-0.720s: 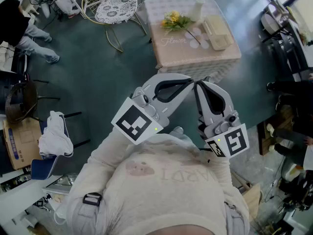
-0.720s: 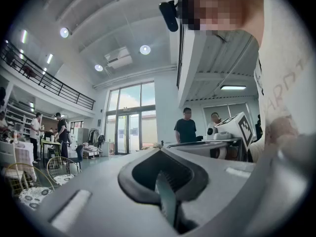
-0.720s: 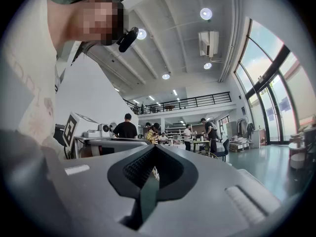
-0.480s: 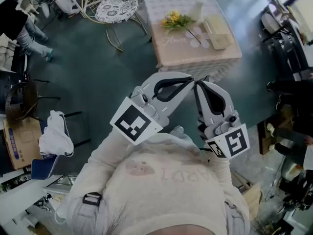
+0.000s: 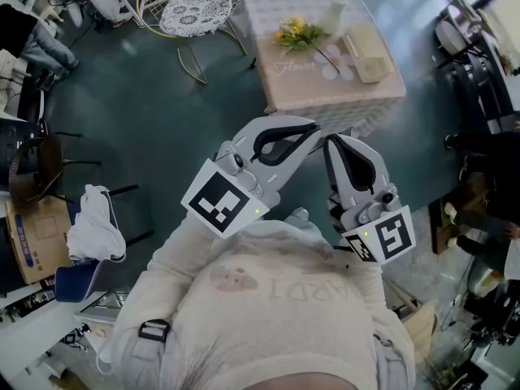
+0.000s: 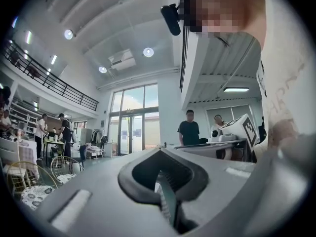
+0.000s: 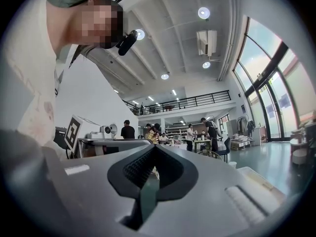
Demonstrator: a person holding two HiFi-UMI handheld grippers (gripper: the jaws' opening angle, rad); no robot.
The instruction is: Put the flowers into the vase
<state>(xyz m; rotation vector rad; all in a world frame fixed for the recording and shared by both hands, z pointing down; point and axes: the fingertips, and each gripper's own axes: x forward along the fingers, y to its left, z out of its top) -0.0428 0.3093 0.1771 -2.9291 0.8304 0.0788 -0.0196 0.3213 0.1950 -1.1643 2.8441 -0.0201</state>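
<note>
Far ahead stands a small table under a pink cloth [image 5: 325, 96]. On it lie yellow flowers [image 5: 296, 32] with long stems, beside a white vase [image 5: 333, 19] and a pale box [image 5: 367, 54]. I hold both grippers level close to my chest, well short of the table. The left gripper [image 5: 313, 130] is shut with nothing in it, its tip close to that of the right gripper [image 5: 329, 140], which is also shut and holds nothing. In the left gripper view the left gripper [image 6: 159, 154] has its jaws together; in the right gripper view the right gripper [image 7: 153, 149] does too.
White metal chairs [image 5: 191, 13] stand left of the table. A dark chair draped with white cloth [image 5: 93, 226] and a cardboard box [image 5: 28, 234] are at the left. Dark green floor lies between me and the table. People stand in the hall behind [image 6: 188, 127].
Both grippers keep their place and stay shut. The person at the top left has walked further off to the left edge.
</note>
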